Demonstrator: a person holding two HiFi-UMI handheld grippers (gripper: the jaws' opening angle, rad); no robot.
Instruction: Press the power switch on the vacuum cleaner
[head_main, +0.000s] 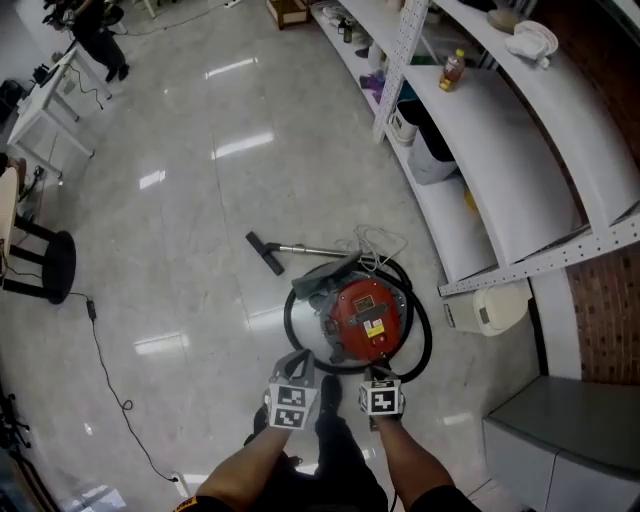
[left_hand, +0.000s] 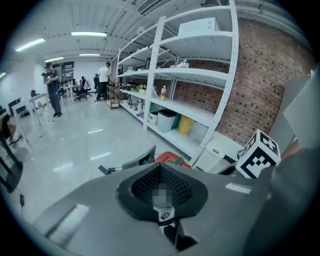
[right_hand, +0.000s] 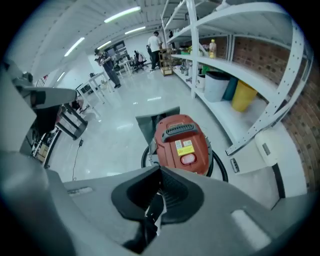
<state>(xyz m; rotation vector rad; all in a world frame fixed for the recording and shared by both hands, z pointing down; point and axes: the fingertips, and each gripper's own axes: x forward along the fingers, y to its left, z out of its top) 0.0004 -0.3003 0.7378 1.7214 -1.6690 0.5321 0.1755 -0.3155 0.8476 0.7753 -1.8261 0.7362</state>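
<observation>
The vacuum cleaner (head_main: 362, 312) stands on the floor just ahead of me, a red-topped drum with a black handle. Seen in the right gripper view, the vacuum cleaner (right_hand: 181, 144) carries a yellow label and, below it, a red oval power switch (right_hand: 188, 159). My right gripper (right_hand: 160, 168) hovers shut and empty short of that switch; from the head view the right gripper (head_main: 380, 378) is at the drum's near edge. My left gripper (head_main: 300, 366) is beside it, left of the drum. In its own view the left gripper (left_hand: 159, 165) is shut on nothing, level over the vacuum.
A black hose (head_main: 424, 335) loops around the drum, and a metal wand with floor nozzle (head_main: 266, 253) lies behind it. White shelving (head_main: 500, 170) runs along the right, with a white box (head_main: 492, 308) at its foot. A stool (head_main: 55, 265) and cable (head_main: 105, 360) are left.
</observation>
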